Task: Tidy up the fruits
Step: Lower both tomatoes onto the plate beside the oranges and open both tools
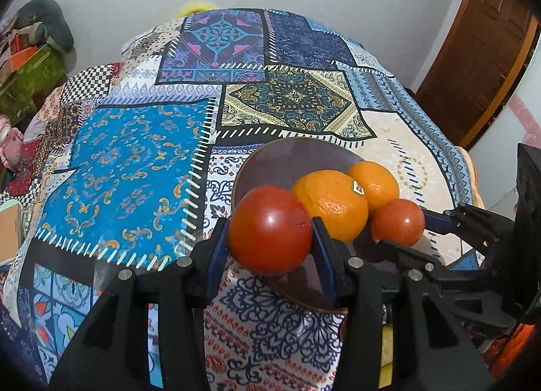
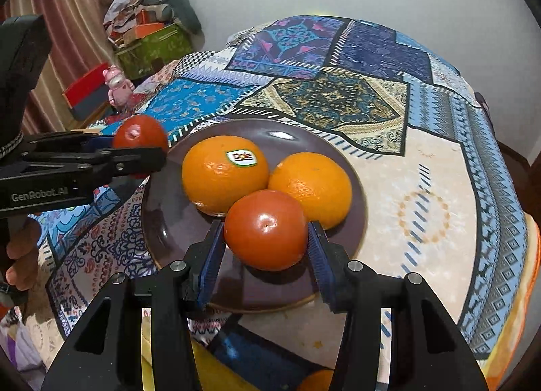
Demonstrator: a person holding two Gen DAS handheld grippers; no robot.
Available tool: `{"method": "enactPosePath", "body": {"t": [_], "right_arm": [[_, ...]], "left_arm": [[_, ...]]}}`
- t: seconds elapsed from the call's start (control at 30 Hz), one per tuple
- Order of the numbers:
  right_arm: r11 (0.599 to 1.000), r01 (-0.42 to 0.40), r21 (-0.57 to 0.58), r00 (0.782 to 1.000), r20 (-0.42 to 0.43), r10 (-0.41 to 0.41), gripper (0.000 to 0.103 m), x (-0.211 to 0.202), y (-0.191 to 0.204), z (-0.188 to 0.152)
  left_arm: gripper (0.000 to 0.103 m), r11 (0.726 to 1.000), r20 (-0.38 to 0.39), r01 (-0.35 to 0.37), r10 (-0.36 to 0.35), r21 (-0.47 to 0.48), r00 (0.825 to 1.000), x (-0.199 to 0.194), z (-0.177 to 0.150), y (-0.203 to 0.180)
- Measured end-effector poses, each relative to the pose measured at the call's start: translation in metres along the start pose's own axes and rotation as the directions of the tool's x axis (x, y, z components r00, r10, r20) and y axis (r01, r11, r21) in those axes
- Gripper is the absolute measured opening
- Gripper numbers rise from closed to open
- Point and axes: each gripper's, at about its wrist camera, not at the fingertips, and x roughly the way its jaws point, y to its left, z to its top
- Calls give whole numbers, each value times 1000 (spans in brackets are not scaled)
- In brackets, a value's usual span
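Note:
A dark purple plate sits on the patchwork tablecloth. It holds two oranges: one with a sticker and a plain one. My left gripper is shut on a large red tomato, held at the plate's left edge. My right gripper is shut on a second red tomato, just above the plate's near side, close to both oranges.
The patchwork tablecloth covers the round table. Boxes and clutter and a pink toy stand beyond the table's left. A brown door is at the right. An orange fruit shows at the bottom edge.

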Motion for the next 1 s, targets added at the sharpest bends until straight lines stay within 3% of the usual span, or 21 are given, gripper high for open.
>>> {"method": "enactPosePath", "body": {"t": [1.0], "right_arm": [[999,-33,-1,998,-54,33,47,17,2,-5]], "left_arm": [[47,998,-18,-40,41,56,999,28,21,4]]}}
